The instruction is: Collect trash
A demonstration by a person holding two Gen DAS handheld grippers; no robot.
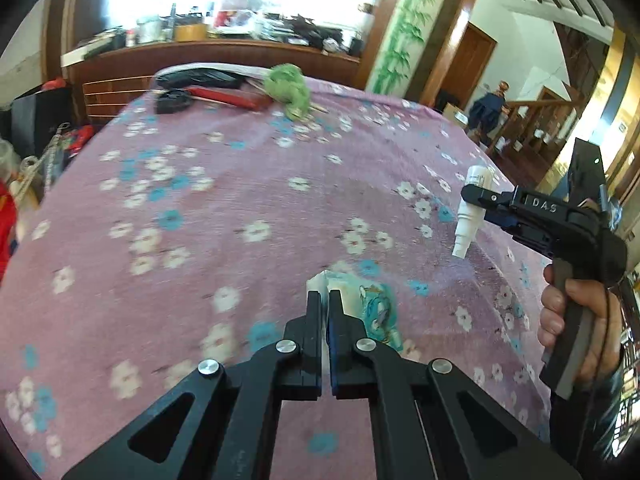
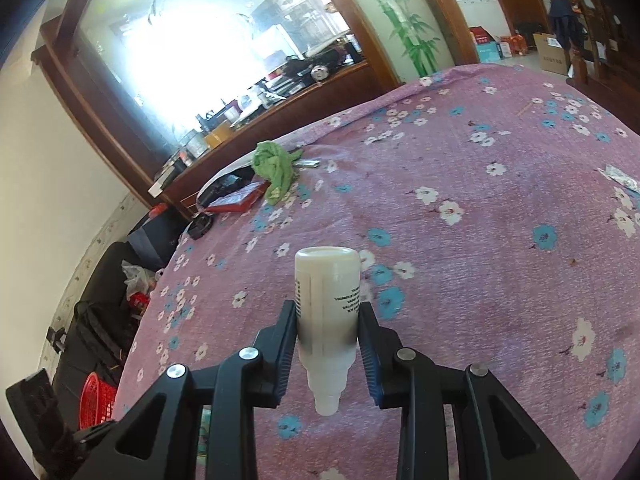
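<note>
My left gripper [image 1: 325, 300] is shut on a thin white packet with a blue cartoon print [image 1: 378, 314]; a white edge of it shows between the pads and the printed part sticks out to the right, just above the purple flowered tablecloth [image 1: 240, 200]. My right gripper [image 2: 326, 312] is shut on a small white plastic bottle [image 2: 326, 300], held upside down with its nozzle cap pointing down over the cloth. In the left wrist view the same bottle [image 1: 469, 220] hangs in the right gripper [image 1: 476, 196] at the table's right side, with a hand on the handle.
At the far end of the table lie a crumpled green cloth [image 2: 276, 168], a red box [image 2: 236, 200] and black items [image 1: 172, 100]. A foil strip [image 2: 622, 178] lies near the right edge. A red basket [image 2: 98, 400] and bags stand on the floor at the left.
</note>
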